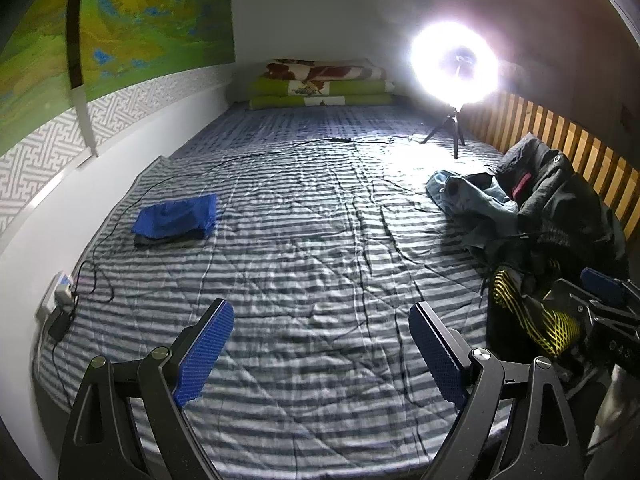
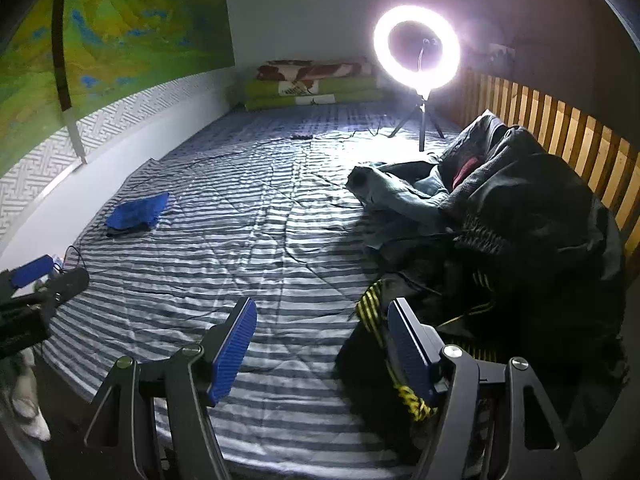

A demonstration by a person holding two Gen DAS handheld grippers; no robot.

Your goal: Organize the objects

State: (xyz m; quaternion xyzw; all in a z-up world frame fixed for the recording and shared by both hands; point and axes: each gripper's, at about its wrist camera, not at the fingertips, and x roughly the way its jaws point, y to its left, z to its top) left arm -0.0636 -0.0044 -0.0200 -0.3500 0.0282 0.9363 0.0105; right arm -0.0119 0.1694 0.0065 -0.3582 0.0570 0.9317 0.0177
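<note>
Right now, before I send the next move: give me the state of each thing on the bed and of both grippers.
left gripper: open, empty, over the striped sheet
right gripper: open, empty, at the edge of the yellow-and-black garment
blue cloth: folded, lying flat on a darker folded piece
clothes pile: unfolded, heaped by the slatted rail
ring light: on, upright on its tripod
folded bedding: stacked at the far end

Bedsheet (image 1: 304, 248): grey/white stripes. Folded cloth (image 1: 176, 216): bright blue. Garment (image 2: 376, 308) in clothes pile: black w/ yellow mesh pattern. Jeans (image 1: 468, 196): faded blue. Gripper pads (image 1: 208, 356): blue, textured. Pillows (image 1: 320, 89): lime green. Blanket (image 1: 320, 70): brown/white. Wall poster (image 1: 132, 28): green, yellow, blue.
</note>
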